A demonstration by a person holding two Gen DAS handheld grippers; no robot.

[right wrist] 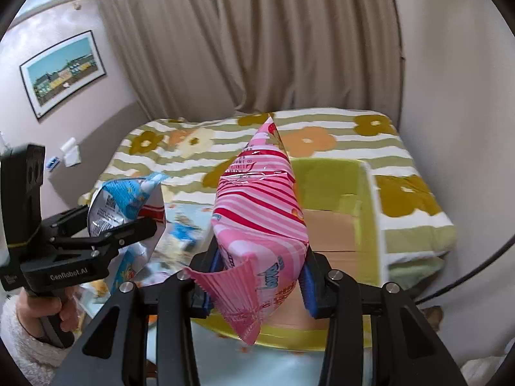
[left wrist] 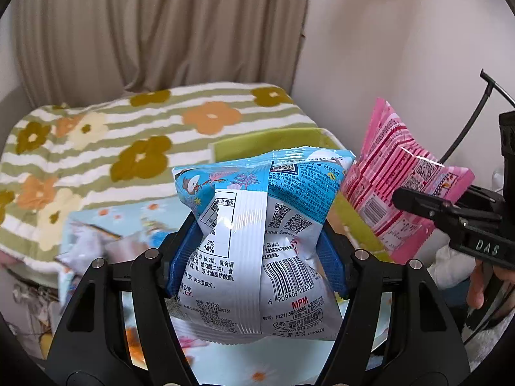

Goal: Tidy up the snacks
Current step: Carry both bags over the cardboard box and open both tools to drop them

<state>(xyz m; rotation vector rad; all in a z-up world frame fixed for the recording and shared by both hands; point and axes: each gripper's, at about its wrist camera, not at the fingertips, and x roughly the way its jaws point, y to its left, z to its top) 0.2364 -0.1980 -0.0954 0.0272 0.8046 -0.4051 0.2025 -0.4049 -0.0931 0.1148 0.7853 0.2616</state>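
Two bags are in the air at once, one in each gripper, and the move ahead turns, I judge, on where the green box point(right wrist: 334, 173) lies from them. Seen from the right wrist, that box sits ahead of and below the right gripper point(right wrist: 257, 276), slightly to its right side, its open mouth facing up and its brown cardboard floor showing bare; no snack is visible inside, though the pink bag hides the near part. From the left wrist only a corner of the green box point(left wrist: 257, 143) shows, beyond the blue bag and toward the right gripper's side. So the right hand looks the nearer of the two to the box.

Beyond everything lies the striped flowered blanket point(right wrist: 322, 128) on the bed, with the box resting on it.

Below and to the left of the grippers a pale printed surface point(left wrist: 122, 225) holds more packets, blurred and hard to tell apart.

Next in size, the blue snack bag point(left wrist: 257, 241) is pinched at its waist by the left gripper point(left wrist: 257, 254), jaws part-way closed on it, long axis running away from the camera.

Smaller, the pink striped bag point(right wrist: 260, 218) stands clamped in the right gripper's narrow jaws, its long axis pointing up and away, the sealed end hanging toward the camera.
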